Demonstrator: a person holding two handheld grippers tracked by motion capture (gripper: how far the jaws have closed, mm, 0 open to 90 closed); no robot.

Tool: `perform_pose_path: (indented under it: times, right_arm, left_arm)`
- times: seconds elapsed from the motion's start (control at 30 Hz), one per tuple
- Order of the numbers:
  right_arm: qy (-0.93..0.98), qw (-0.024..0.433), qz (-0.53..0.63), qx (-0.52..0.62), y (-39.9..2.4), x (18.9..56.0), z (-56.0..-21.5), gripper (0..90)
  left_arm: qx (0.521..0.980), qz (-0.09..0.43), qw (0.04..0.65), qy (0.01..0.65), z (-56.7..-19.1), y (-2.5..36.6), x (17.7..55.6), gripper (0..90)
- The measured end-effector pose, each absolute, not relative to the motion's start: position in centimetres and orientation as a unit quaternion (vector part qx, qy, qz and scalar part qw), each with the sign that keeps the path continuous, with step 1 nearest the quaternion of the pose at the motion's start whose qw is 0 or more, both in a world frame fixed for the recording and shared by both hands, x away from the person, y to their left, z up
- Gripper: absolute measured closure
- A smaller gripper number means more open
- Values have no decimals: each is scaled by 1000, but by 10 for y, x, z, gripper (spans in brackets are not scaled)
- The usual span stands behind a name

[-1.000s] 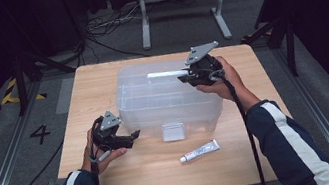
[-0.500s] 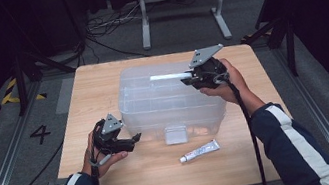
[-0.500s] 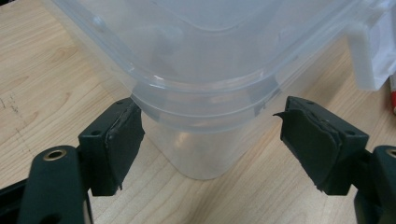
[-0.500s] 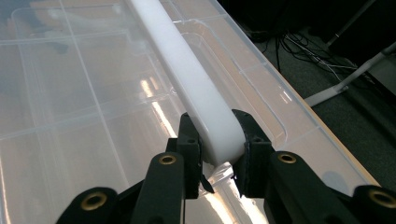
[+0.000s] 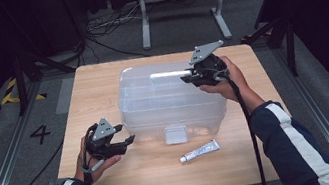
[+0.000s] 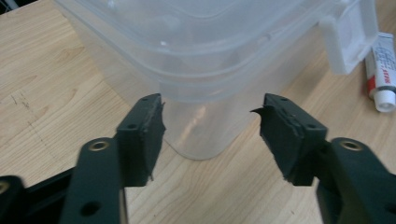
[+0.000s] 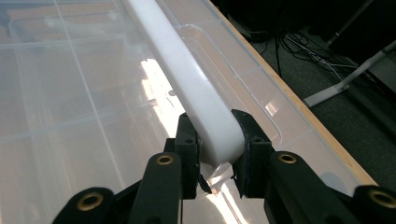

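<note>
Right gripper (image 7: 215, 154) clamping the white handle (image 7: 187, 79) on the lid of the clear plastic box (image 5: 168, 99), pads pressing both sides of the bar near its end, up at the far right of the box in the high view. Left gripper (image 6: 210, 135) hovering at the box's near left corner (image 6: 198, 135), jaws half open and just having been closing, corner sitting between the pads but not yet touching either. Box resting mid-table (image 5: 100, 83), lid looking seated, white latch (image 5: 176, 134) hanging on the near wall. Risk, judging from here: gripping only the handle's end, so bar probably slipping or twisting out under a lift; lid maybe popping off or the box tipping if the latch is undone, cannot tell. Left pads closing on a rounded, slick corner, likely skidding off or shoving the box sideways. Toothpaste tube (image 5: 199, 151) lying near the front edge, just right of the latch, apart from the box; possibly getting knocked if the box slides forward. Cables trailing off both grippers, maybe snagging. Nothing blocking the left approach.
</note>
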State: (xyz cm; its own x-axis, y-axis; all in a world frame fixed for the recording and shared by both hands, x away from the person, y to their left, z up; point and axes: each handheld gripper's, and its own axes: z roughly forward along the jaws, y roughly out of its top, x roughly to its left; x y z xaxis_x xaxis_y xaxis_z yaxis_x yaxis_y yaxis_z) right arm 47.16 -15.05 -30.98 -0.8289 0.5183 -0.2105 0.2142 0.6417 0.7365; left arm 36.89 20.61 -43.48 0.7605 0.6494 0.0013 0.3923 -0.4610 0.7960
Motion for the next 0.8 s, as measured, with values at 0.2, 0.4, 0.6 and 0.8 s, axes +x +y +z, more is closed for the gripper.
perform_pose_path:
  times: [0.2, 0.4, 0.6, 0.8]
  right_arm:
    - [880, 205, 371, 214, -151, 477, -304, 734]
    - [880, 204, 368, 220, -150, 484, -296, 726]
    - [882, 201, 362, 223, -149, 488, -292, 722]
    - [885, 203, 354, 223, -148, 492, -287, 715]
  left_arm:
    - [837, 159, 419, 313, -432, 214, 365, 523]
    - [831, 172, 424, 318, -428, 221, 364, 545]
    - [829, 179, 428, 312, -420, 221, 364, 595]
    - [812, 204, 450, 311, -410, 215, 365, 674]
